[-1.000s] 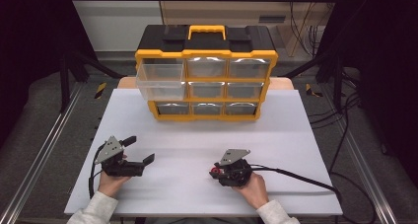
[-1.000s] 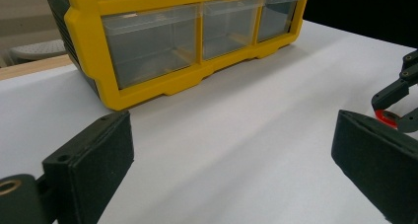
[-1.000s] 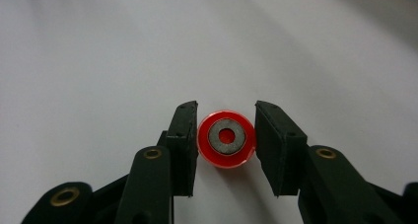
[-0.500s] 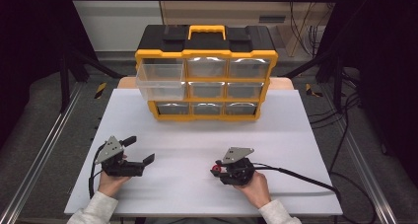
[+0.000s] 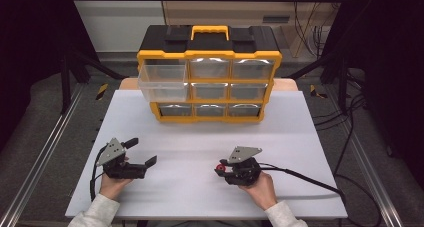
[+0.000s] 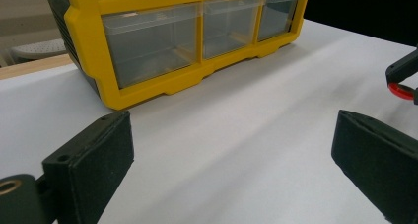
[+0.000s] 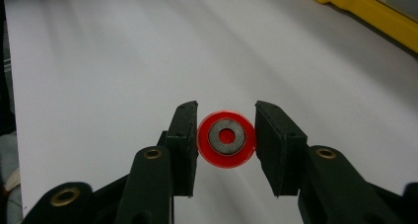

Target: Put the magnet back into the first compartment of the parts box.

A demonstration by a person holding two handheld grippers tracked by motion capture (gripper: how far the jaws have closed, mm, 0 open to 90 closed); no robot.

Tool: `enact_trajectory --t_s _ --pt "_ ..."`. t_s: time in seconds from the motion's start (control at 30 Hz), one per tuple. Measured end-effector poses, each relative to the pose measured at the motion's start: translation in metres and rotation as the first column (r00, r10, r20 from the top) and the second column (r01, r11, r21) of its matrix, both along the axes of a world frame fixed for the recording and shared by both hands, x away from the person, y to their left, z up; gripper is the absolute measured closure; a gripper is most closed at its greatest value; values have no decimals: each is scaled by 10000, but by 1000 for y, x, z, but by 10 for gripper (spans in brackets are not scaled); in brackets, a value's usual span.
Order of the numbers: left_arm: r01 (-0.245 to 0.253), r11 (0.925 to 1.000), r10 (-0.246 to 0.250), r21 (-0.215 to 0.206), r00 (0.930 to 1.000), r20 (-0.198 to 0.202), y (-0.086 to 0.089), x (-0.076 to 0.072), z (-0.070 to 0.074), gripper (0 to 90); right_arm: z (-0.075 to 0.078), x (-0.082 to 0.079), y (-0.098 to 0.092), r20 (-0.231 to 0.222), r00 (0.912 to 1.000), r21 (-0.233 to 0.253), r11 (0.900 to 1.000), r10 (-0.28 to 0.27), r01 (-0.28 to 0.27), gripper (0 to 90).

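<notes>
2 black pads of the right gripper [image 7: 226,145] press against the sides of a red disc [image 7: 226,139] with a grey metal ring at its centre, held just above the white table [image 5: 200,132]. In the high view, that same right gripper [image 5: 220,169] sits at the near right of the table, the red disc [image 5: 219,167] showing at its tip (a small red spot there). The left gripper [image 5: 141,153] is at the near left, well apart, jaws spread wide with nothing between them. At the far side stands a yellow and black organizer [image 5: 209,72] with 9 clear drawers; its upper left drawer [image 5: 163,72] and the one below it are pulled out.
</notes>
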State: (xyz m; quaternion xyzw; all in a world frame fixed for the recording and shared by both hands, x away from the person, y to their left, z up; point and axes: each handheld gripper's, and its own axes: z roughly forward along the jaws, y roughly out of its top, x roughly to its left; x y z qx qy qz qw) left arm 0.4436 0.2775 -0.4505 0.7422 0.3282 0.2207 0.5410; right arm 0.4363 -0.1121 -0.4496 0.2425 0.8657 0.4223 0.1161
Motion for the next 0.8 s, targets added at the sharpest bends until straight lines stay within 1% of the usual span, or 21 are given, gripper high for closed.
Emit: enact_trajectory --t_s 0.37,0.57,0.8 --pt "-18 10000 18 -2 10000 13 0 0 0 19 19 1 -10 263 9995 509 9986 -190 176 618" --pt "-11 10000 11 -5 10000 0 0 0 0 19 32 1 -15 508 9983 816 9964 -291 249 618" --pt "-5 10000 5 9 10000 20 0 0 0 19 47 4 -12 810 9964 1070 9941 -262 175 618"
